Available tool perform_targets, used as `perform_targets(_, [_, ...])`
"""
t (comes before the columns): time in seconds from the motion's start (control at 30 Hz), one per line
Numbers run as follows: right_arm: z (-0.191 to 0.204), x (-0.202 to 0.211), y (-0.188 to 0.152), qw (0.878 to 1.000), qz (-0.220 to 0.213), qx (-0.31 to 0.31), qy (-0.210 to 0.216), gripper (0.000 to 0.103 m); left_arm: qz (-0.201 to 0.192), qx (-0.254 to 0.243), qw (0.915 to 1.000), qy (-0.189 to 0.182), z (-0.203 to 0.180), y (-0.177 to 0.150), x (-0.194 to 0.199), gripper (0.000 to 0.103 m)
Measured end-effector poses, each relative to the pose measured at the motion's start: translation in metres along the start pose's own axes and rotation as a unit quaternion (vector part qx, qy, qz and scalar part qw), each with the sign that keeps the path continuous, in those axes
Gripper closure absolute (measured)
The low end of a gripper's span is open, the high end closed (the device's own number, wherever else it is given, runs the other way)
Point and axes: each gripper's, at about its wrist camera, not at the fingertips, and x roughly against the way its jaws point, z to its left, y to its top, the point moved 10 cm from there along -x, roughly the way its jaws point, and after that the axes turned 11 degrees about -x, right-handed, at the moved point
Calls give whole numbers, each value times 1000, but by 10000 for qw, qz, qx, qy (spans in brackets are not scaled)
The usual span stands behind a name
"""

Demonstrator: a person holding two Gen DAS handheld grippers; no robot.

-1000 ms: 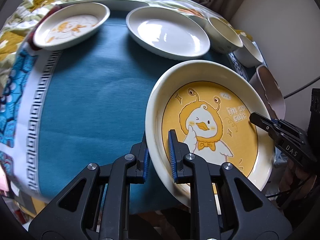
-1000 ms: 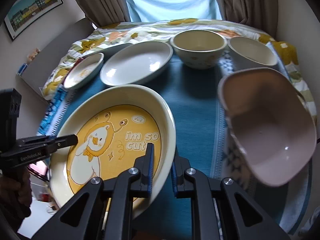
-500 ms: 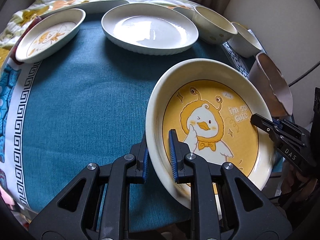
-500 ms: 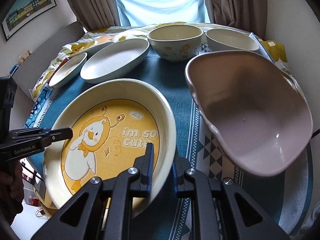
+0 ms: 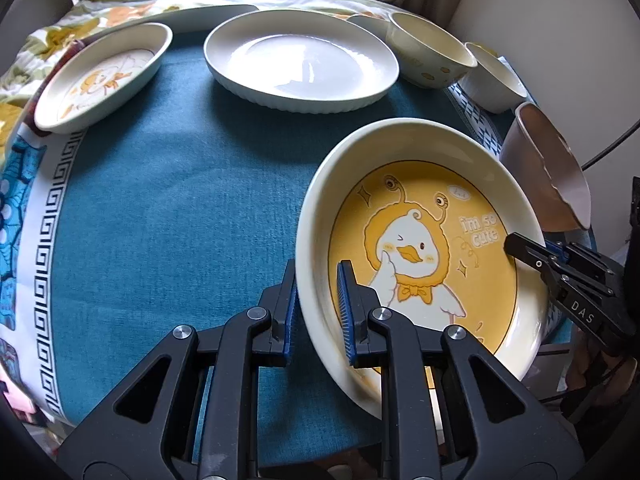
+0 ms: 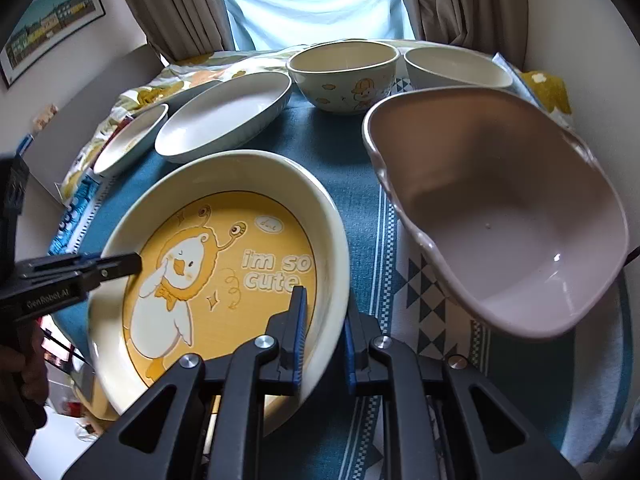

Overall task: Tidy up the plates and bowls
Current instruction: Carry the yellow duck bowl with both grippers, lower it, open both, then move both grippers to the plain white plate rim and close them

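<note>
A cream oval plate with a yellow duck picture (image 5: 420,248) is held between both grippers, tilted above the teal tablecloth. My left gripper (image 5: 318,312) is shut on its left rim. My right gripper (image 6: 322,340) is shut on its right rim; the plate also shows in the right wrist view (image 6: 224,264). The right gripper's fingers (image 5: 532,252) show at the plate's far rim in the left wrist view. A plain white oval plate (image 5: 300,64) and a small duck plate (image 5: 104,76) lie at the back.
A pink-grey bowl (image 6: 504,216) stands close to the right of the held plate. A cream patterned bowl (image 6: 344,76) and a white bowl (image 6: 456,68) stand at the back right. The teal cloth (image 5: 160,216) lies bare at left.
Both grippers with the duck plate have moved forward over the table; the back dishes and the pink-grey bowl appear nearer. The grips have not changed.
</note>
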Motion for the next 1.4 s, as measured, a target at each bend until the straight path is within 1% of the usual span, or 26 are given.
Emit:
perform_targets(0.1, [-2,4,-1,9999,-7,-156,52,88,-7,-32,10000,34,1,1,2,84])
perform_targets(0.13, [-3,5,-1,9998,-16,-186,50,86,20,-61,10000,74,1,1,2,80])
perform_targets(0.2, [-5,11,-2,9998,-16,-203,5,79,34,-75,9999,145,2,0,5,70])
perform_targets(0.27, [-2,24,-2,9998,-3,-205,73,63,3,-63,9997,222,3,1,13,51])
perform_targets(0.3, [-1,29,-2,9997,13,-196,121,58,-45,-46,9996,272,3,3,20,46])
perform_targets(0.37, [8,43,1,9996,48,-127,248,40,-128,3,9991,393,5,10,38,32])
perform_targets(0.4, [14,50,4,9995,51,-81,312,35,-167,24,9989,443,6,13,45,29])
perform_targets(0.47, [31,70,17,9985,-42,53,538,11,-269,72,9975,652,9,25,67,15])
perform_targets(0.5, [36,75,24,9980,-99,103,608,8,-333,77,9964,781,12,33,78,12])
perform_targets(0.57, [52,96,47,9957,-370,224,823,2,-559,53,9938,960,15,52,101,6])
perform_targets(0.6, [56,102,55,9947,-464,243,881,1,-648,35,9929,999,17,59,110,4])
perform_targets(0.63, [61,109,70,9933,-636,236,936,1,-721,2,9920,1039,19,69,117,0])
perform_targets(0.73, [73,116,103,9910,-907,235,951,1,-822,-156,9900,1133,33,102,134,0])
perform_targets(0.8, [80,114,119,9917,-890,256,895,1,-801,-236,9899,1142,44,121,136,0])
perform_targets(0.83, [84,109,129,9927,-866,229,808,1,-803,-277,9905,1080,53,132,135,0])
perform_targets(0.9, [90,94,136,9959,-624,124,644,1,-826,-362,9926,816,63,152,130,0])
perform_targets(0.93, [90,83,141,9974,-529,-99,476,1,-799,-408,9938,650,72,163,123,0])
perform_targets(0.97, [90,74,146,9975,-481,-305,418,1,-738,-431,9948,555,79,170,117,0])
perform_targets(1.0, [89,69,148,9970,-453,-431,455,1,-657,-469,9958,424,86,177,109,0])
perform_targets(1.07, [94,43,154,9952,-243,-769,551,1,-536,-608,9966,142,96,190,90,0])
perform_targets(1.17, [91,6,158,9919,44,-1201,409,1,-182,-821,9962,-211,110,203,50,2])
perform_targets(1.2, [89,-8,157,9895,144,-1387,387,1,-30,-870,9957,-330,114,205,35,3])
perform_targets(1.27, [87,-32,156,9846,340,-1686,329,3,274,-935,9939,-525,120,207,6,15])
perform_targets(1.3, [85,-41,155,9828,420,-1778,280,5,454,-974,9921,-655,123,206,-10,18])
perform_targets(1.37, [81,-61,151,9788,599,-1952,175,18,727,-1043,9886,-807,126,204,-37,29])
perform_targets(1.4, [81,-67,150,9775,649,-2000,146,21,842,-1075,9867,-880,127,203,-48,31])
